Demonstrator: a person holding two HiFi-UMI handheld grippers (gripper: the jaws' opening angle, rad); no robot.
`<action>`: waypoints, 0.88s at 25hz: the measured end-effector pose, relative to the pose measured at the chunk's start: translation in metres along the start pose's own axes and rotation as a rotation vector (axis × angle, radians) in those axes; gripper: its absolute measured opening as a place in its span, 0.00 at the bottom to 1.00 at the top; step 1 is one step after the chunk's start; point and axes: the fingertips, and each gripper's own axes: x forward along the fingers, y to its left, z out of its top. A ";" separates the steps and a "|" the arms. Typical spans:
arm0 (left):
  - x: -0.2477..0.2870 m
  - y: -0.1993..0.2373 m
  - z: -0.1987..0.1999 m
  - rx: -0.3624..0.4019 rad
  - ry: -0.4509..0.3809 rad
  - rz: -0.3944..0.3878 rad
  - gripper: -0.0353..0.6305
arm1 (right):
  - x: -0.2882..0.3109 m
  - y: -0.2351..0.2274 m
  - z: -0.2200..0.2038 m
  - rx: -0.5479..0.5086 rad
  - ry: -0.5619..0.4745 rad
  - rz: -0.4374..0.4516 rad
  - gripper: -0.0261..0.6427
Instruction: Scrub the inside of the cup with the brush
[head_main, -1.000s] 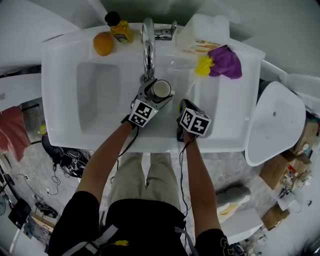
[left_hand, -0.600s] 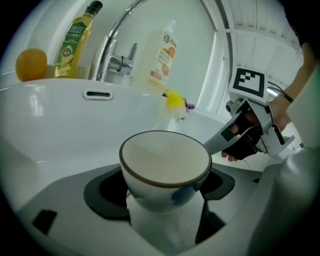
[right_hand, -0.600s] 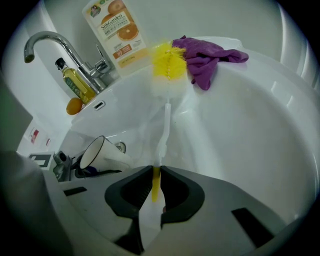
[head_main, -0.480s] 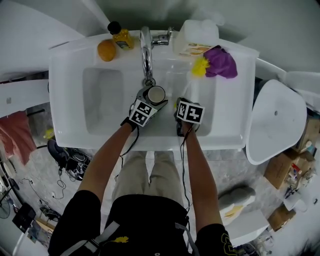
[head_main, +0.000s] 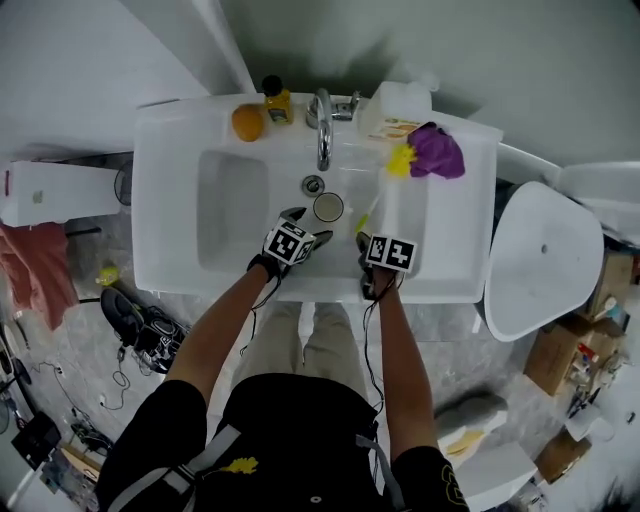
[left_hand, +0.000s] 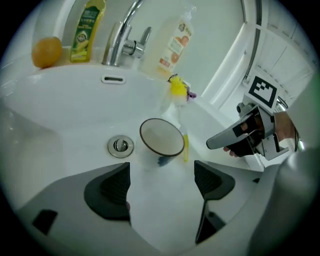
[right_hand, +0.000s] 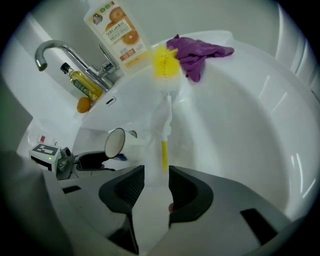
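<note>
Cup and brush both ungripped in the sink (head_main: 170, 230).
Head view: cup (head_main: 328, 207) mid-basin, brush (head_main: 400, 160) at its 2 o'clock. Left gripper view: left gripper (left_hand: 162, 180) spread wide, cup at 12, untouched. Right gripper view: right gripper (right_hand: 156, 187) has just been opening and pinches nothing. Scrubbing an unheld cup would likely topple it.

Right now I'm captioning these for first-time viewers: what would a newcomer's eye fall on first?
Probably the brush, its yellow bristles bright against the white sink. It lies in the sink with its head next to the purple cloth at the back right corner. Next comes the dark-rimmed cup beside the drain.
</note>
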 end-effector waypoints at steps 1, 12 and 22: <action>-0.013 -0.009 0.001 -0.016 -0.011 -0.018 0.68 | -0.010 0.006 -0.004 0.006 -0.012 0.002 0.30; -0.186 -0.115 0.017 0.263 -0.233 -0.061 0.08 | -0.173 0.099 -0.031 -0.026 -0.417 0.052 0.08; -0.264 -0.165 0.063 0.283 -0.459 0.015 0.08 | -0.261 0.140 -0.056 -0.215 -0.594 0.031 0.08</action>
